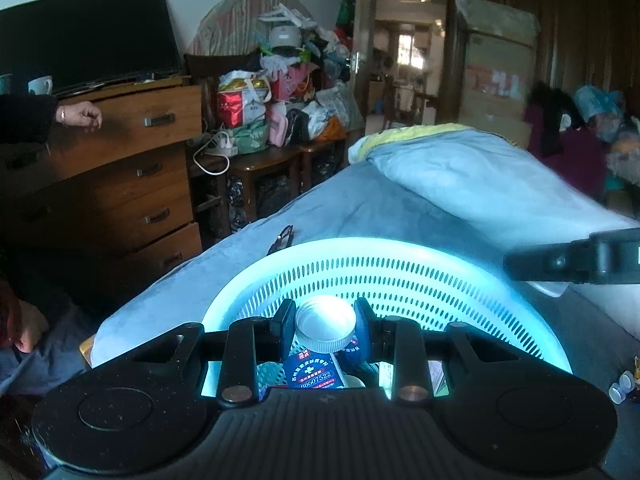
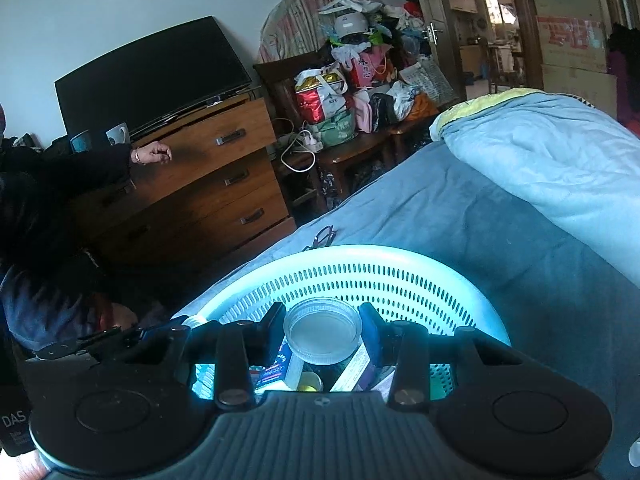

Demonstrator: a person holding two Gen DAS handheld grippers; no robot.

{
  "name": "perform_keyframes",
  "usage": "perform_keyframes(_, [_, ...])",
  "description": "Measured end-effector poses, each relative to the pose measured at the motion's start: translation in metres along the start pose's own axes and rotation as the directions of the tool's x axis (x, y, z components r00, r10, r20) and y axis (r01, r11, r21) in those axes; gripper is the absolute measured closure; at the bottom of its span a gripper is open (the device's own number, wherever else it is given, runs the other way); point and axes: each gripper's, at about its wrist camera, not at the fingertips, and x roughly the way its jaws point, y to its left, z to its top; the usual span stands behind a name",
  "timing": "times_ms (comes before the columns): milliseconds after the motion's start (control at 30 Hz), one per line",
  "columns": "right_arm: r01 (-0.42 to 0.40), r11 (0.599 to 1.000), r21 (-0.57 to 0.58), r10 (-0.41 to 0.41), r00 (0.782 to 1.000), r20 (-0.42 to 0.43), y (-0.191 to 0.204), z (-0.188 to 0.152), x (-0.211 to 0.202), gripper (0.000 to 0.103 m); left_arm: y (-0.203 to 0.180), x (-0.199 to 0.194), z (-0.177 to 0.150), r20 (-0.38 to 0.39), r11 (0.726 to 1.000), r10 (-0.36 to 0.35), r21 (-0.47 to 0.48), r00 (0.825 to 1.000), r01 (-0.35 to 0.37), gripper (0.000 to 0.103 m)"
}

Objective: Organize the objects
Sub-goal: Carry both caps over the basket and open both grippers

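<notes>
A white-capped bottle [image 1: 325,330] with a blue printed label is clamped by its cap between the jaws of the left gripper [image 1: 324,322], held over the inside of a pale blue perforated basket [image 1: 400,276]. In the right wrist view, a small clear lidded jar [image 2: 322,336] is gripped in the same manner between the jaws of the right gripper [image 2: 322,330], also above the basket's interior. The basket is set on a bed [image 2: 460,216] covered with a blue sheet, and boxes and small packets are seen lying in its bottom, below both held items. A pair of glasses [image 1: 282,238] is laid on the sheet just beyond the basket's far rim. A folded light blue quilt [image 1: 480,176] is spread further up the bed. To the left, a wooden chest of drawers [image 1: 132,184] carries a dark television [image 1: 88,40], and a person's hand [image 1: 82,115] is held out in front of its top drawer.
</notes>
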Motion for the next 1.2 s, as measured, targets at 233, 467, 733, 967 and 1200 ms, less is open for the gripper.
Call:
perform_keyframes(233, [0.003, 1.000, -0.014, -0.003, 1.000, -0.006, 0.009, 0.001, -0.002, 0.061, 0.001, 0.000, 0.001, -0.003, 1.000, -0.001, 0.000, 1.000, 0.001, 0.071])
perform_keyframes(467, [0.014, 1.000, -0.022, -0.014, 1.000, 0.006, 0.011, 0.002, -0.010, 0.061, 0.002, 0.001, 0.000, -0.009, 1.000, -0.004, -0.012, 1.000, 0.004, 0.071])
perform_keyframes(733, [0.005, 1.000, -0.020, -0.005, 1.000, -0.005, 0.010, 0.002, -0.006, 0.061, 0.004, 0.005, -0.002, -0.021, 1.000, 0.013, -0.008, 1.000, -0.013, 0.071])
perform_keyframes(967, [-0.001, 1.000, -0.026, 0.001, 1.000, -0.003, 0.012, 0.003, -0.005, 0.060, 0.007, 0.009, -0.004, -0.031, 0.999, 0.030, -0.011, 0.999, -0.030, 0.071])
perform_keyframes(1200, [-0.006, 0.999, -0.045, 0.007, 1.000, 0.010, 0.014, 0.004, -0.006, 0.054, 0.016, 0.009, -0.002, -0.025, 0.996, 0.067, -0.048, 0.997, -0.069, 0.063])
